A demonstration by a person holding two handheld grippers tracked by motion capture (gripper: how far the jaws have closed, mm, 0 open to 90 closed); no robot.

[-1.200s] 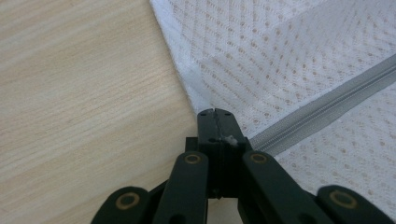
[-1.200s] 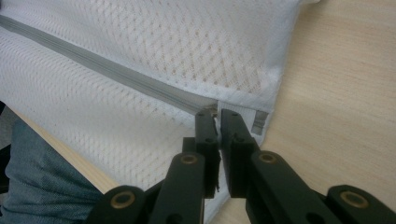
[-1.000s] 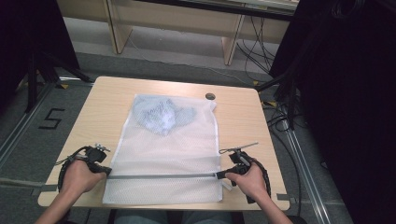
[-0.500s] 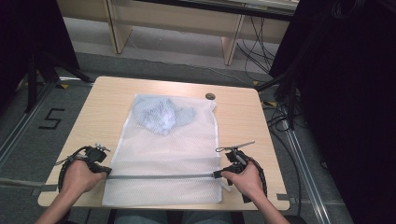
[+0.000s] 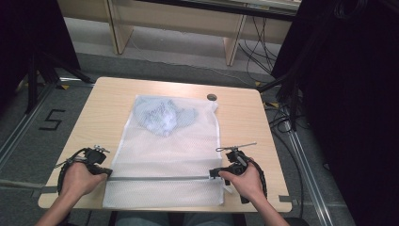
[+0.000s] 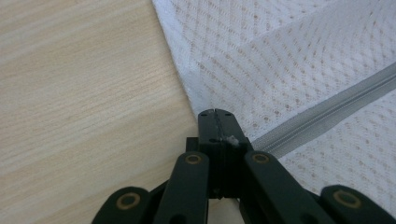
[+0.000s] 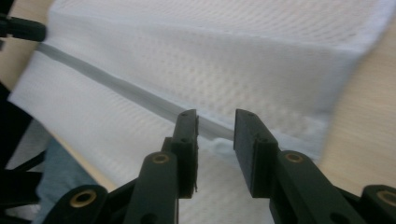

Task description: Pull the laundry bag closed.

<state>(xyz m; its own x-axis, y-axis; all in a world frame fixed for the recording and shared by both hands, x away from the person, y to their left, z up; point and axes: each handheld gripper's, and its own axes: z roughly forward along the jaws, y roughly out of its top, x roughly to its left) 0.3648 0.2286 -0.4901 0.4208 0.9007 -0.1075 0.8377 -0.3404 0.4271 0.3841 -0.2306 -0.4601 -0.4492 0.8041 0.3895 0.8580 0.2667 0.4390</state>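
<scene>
While your left gripper (image 6: 215,114) pinches the zipper's (image 5: 160,178) end at lower left, your right gripper (image 7: 215,122) has just opened, releasing the mesh laundry bag (image 5: 164,155), mid-frame; zip looks closed.

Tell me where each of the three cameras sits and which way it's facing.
High view: above the table's near edge, looking forward and down; both hands, left gripper, right gripper.
Left gripper view: rides that gripper, jaws shut on the mesh bag by its zipper.
Right gripper view: rides that gripper, jaws apart over the zipper.
All share bag and zipper.
</scene>
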